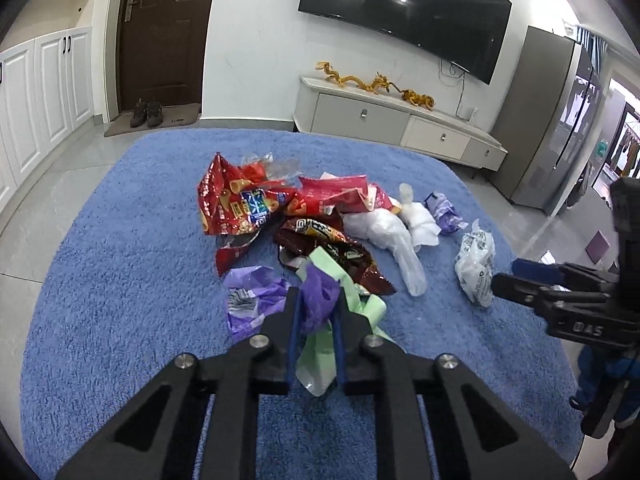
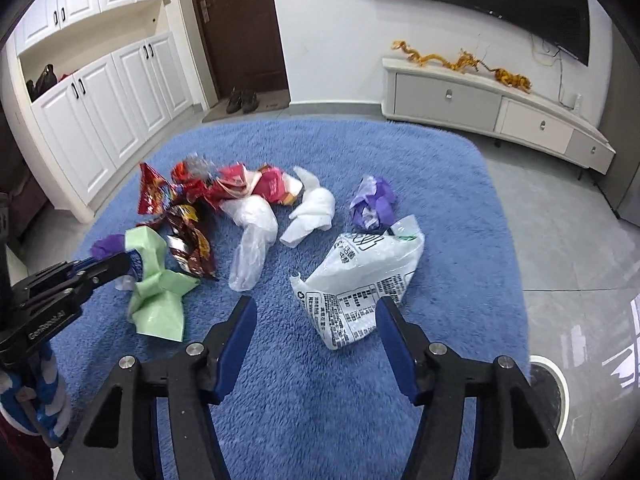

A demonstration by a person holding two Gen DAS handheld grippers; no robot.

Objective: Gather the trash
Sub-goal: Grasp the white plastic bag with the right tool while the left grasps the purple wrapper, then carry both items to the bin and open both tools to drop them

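**Left wrist view: soft wrappers, pinch at the bunched folds**

The left tongs (image 1: 316, 300) pinch a purple wrapper (image 1: 318, 296) with green plastic (image 1: 320, 360) on the blue rug (image 1: 120, 280). The right tongs (image 2: 316, 316) stand spread; the white printed bag (image 2: 360, 280) lies at 1 o'clock between them. This litter likely handles light, limp and slippery.
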